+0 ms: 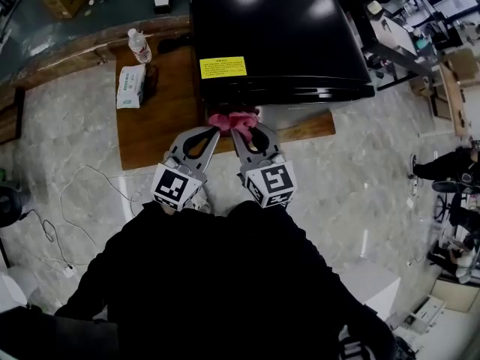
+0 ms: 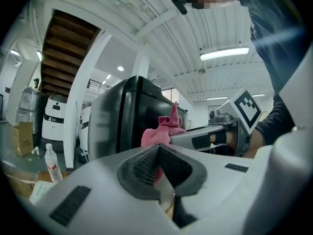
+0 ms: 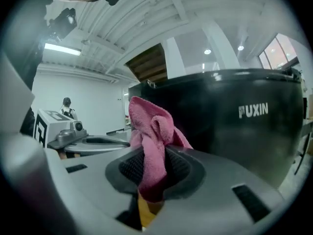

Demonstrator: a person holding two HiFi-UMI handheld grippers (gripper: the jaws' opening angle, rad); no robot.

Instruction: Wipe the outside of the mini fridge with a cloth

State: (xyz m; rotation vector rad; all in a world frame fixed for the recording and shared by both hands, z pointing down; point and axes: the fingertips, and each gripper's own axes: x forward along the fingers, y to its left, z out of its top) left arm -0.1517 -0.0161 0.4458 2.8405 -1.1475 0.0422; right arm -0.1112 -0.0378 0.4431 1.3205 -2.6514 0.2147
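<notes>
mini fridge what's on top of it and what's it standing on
The mini fridge has only a yellow label on its black top. It stands on a wooden platform; the wood directly beneath it is hidden.

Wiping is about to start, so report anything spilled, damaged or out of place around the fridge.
Nothing looks spilled or damaged. The water bottle stands upright by the tissue pack, and the right gripper holds the pink cloth bunched at the mini fridge. Only a white cable straggles loose on the floor.

Right gripper (image 3: 152,156) jaws clamped on pink cloth (image 3: 152,126). Left gripper (image 2: 159,150) jaws closed, pinching cloth edge, tips just beside right's.
</notes>
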